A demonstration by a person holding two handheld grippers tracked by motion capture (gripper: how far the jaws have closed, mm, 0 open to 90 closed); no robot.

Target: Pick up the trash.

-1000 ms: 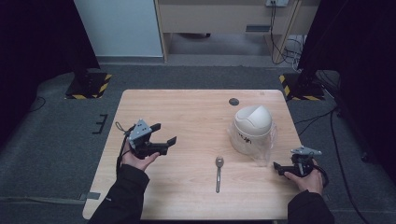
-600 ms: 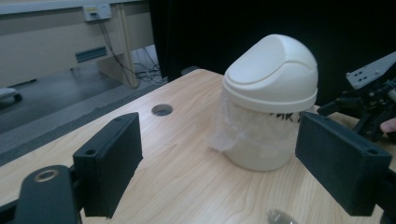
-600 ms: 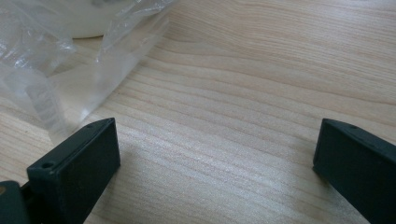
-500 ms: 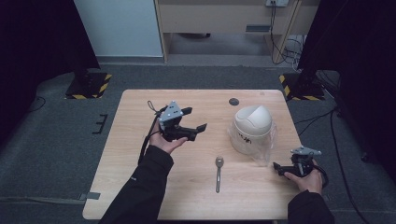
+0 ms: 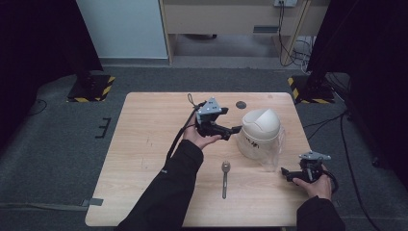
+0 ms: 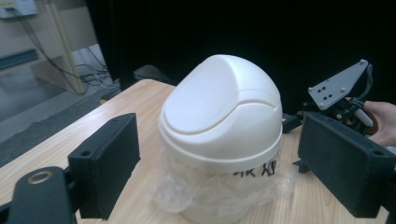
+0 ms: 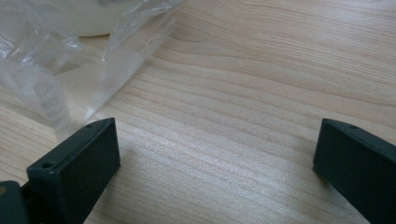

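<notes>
Left gripper [image 5: 230, 130]: jaws spread wide, nothing between them, held above the surface [image 5: 144, 144] just left of the white domed bin [image 5: 260, 132]. In the left gripper view the bin sits centred between and beyond the two black jaws; no contact seen. Jaws point at the bin's side.

Bin: upright on the surface, right of centre, swing-lid dome on top, clear plastic liner [image 6: 187, 191] bunched out around its lower body, dark lettering partly visible on the body.

Right gripper [image 5: 287, 174]: jaws wide apart, empty, low over the near right corner of the surface. Liner edge lies just beyond its left jaw in the right gripper view.

Metal spoon [image 5: 224, 177]: flat on the surface, near the front edge, between the two grippers, apart from both.

Small dark disc [image 5: 241, 105]: near the far edge, behind the bin.
</notes>
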